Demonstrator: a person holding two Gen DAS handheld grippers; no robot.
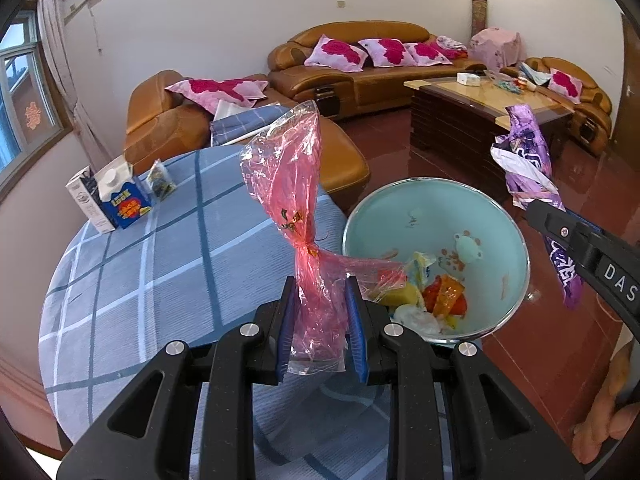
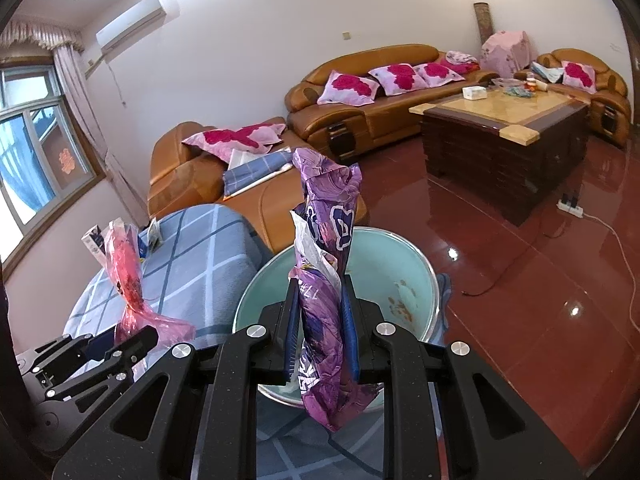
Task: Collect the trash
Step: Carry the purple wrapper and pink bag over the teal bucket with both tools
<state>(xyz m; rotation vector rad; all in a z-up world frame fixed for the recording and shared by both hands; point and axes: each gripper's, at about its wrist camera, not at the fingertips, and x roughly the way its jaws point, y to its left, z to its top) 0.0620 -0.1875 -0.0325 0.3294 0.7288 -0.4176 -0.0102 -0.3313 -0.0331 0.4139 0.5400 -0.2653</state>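
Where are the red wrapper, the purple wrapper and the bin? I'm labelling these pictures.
red wrapper (image 1: pixel 298 216), left wrist view, on its crinkled middle above the knot.
purple wrapper (image 2: pixel 328 216), right wrist view, on its upper printed part.
bin (image 1: pixel 508 240), left wrist view, on its bare inner wall.

Pink see-through wrapper (image 1: pixel 296 216); purple wrapper (image 2: pixel 326 308) with white lettering; pale mint bin (image 1: pixel 500 240); blue-grey plaid tablecloth (image 1: pixel 160 280); tan sofa (image 1: pixel 360 72) with pink-and-magenta cushions (image 1: pixel 336 54).
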